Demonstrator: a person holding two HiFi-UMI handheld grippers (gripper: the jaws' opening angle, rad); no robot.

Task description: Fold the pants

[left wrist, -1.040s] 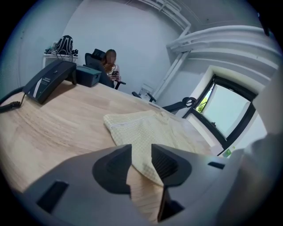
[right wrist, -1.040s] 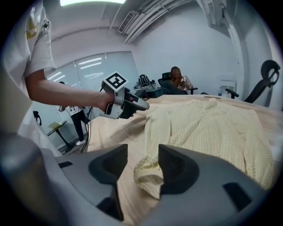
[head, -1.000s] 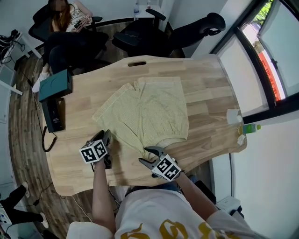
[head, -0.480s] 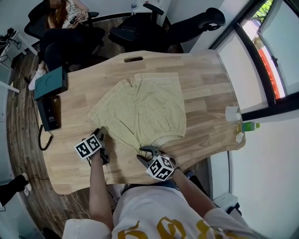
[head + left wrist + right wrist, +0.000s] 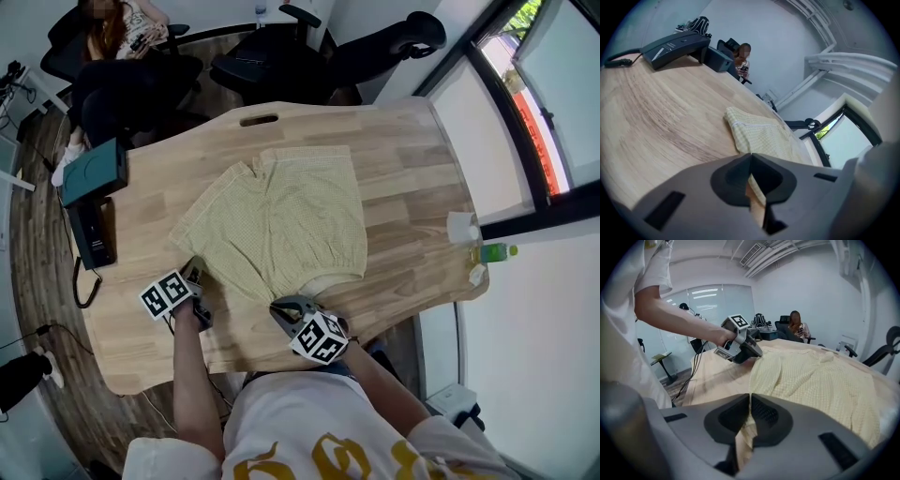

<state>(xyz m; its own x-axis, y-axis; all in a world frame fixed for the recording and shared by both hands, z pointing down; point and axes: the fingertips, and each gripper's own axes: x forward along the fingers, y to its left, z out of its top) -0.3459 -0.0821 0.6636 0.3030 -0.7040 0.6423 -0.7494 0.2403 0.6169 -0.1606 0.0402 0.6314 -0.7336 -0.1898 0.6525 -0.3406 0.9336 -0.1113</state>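
Pale yellow checked pants [image 5: 281, 220] lie spread flat on the wooden table [image 5: 412, 187]. My left gripper [image 5: 195, 274] sits at their near left edge, its jaws closing together with cloth pinched between them [image 5: 751, 157]. The right gripper view shows that same gripper [image 5: 750, 355] touching the cloth's border. My right gripper [image 5: 284, 305] is at the near corner of the pants, by the table's front edge. Its jaws are closing on a fold of the yellow fabric [image 5: 750, 397]. The rest of the pants [image 5: 820, 376] stretches away beyond it.
A teal box [image 5: 94, 172] and a black desk phone [image 5: 94, 234] with a cord sit at the table's left end. White paper bits [image 5: 461, 227] and a green bottle [image 5: 497, 251] are at the right edge. Office chairs [image 5: 281, 66] and a seated person [image 5: 122, 56] are behind the table.
Both grippers' jaws stood open at the pants' near edge and have now come together on the cloth. The hands have hardly shifted.
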